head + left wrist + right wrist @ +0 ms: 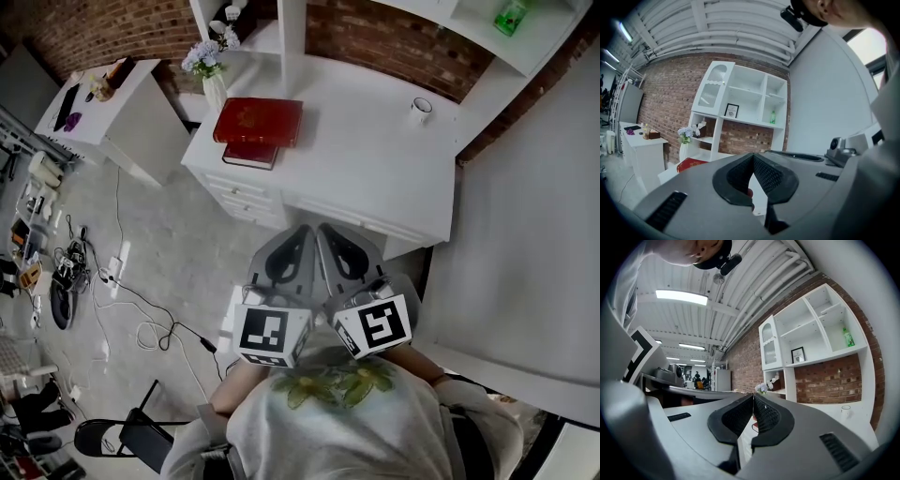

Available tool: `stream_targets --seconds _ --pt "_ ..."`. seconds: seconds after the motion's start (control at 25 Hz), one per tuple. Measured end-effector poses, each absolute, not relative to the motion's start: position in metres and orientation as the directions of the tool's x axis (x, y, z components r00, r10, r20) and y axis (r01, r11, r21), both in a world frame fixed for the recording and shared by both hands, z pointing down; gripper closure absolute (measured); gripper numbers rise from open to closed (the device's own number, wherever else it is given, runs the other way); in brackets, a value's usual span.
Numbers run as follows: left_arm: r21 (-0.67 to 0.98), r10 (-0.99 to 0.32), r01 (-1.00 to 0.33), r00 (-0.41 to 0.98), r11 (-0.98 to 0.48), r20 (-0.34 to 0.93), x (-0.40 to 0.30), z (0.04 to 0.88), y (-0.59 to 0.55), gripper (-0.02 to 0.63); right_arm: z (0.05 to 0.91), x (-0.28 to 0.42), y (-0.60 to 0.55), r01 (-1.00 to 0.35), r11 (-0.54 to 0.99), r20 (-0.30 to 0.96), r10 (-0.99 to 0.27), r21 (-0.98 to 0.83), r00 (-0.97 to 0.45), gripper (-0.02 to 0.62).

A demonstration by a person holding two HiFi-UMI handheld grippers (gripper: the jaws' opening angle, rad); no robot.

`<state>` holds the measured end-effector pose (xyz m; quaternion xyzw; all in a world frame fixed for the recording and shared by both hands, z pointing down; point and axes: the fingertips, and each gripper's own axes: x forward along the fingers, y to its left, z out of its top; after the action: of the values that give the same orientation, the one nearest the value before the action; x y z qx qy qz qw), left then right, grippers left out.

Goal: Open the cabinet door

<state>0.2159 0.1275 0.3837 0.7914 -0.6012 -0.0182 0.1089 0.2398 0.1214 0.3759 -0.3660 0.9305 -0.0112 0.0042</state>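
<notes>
The white hutch on the desk has an arched glass cabinet door (715,89) at its upper left, shut; it also shows in the right gripper view as the glass door (769,345). In the head view the door is out of frame. My left gripper (305,232) and right gripper (324,230) are held side by side close to the person's chest, short of the desk's front edge (356,220), both pointing at the desk. The left gripper (753,155) is shut on nothing, and so is the right gripper (753,395). Neither touches anything.
On the white desk lie two red books (258,127), a vase of flowers (211,70) and a mug (421,110). Drawers (239,197) sit at its left front. A white side cabinet (112,103) stands left, cables (122,291) and a chair (122,436) are on the floor, and a white wall (525,234) stands right.
</notes>
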Motion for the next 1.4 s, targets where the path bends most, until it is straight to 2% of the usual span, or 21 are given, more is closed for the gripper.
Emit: stream_targets --seconds 1.04,1.4 --pt "0.205 -0.951 -0.94 0.296 -0.273 0.089 0.026 0.375 0.018 0.597 0.376 0.05 0.016 -0.656 0.752 0.04 -0.655 -0.059 -0.755 0.572" --pt "0.23 -0.948 -0.931 0.307 -0.282 0.082 -0.006 0.386 0.009 0.597 0.386 0.019 0.007 -0.667 0.744 0.057 -0.664 -0.045 -0.745 0.572"
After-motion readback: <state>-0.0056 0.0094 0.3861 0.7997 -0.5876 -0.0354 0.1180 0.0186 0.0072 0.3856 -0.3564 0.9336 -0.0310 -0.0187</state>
